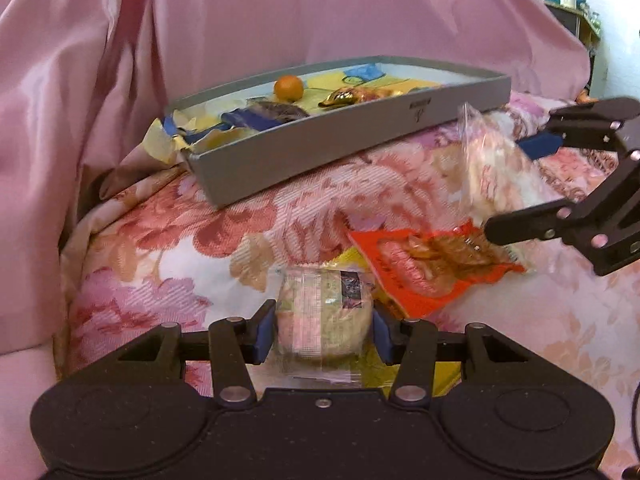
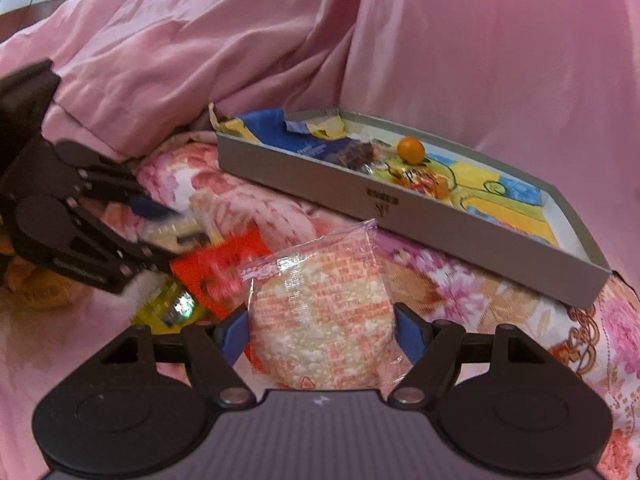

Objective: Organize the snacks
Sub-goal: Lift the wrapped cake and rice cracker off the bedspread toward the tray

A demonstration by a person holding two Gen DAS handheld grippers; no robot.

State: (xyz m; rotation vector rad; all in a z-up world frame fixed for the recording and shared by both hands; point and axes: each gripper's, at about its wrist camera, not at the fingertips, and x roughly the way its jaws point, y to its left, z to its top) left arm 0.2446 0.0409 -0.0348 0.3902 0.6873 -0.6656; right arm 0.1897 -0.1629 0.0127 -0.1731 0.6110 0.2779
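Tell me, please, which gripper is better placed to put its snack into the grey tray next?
Probably the right gripper. It is shut on the rice cracker packet, with the grey tray just ahead. The left gripper, shut on a round wrapped cake, sits farther back.

A round rice cake [image 2: 320,320] in clear, red-printed wrap stood upright just in front of the grey tray [image 2: 460,236]. A greenish wrapped cake [image 1: 324,316] and an orange-red packet [image 1: 424,264] lay further out from the tray, whose floor held a small orange [image 1: 288,87], a gold-wrapped snack [image 1: 344,97] and a dark one [image 1: 280,112].
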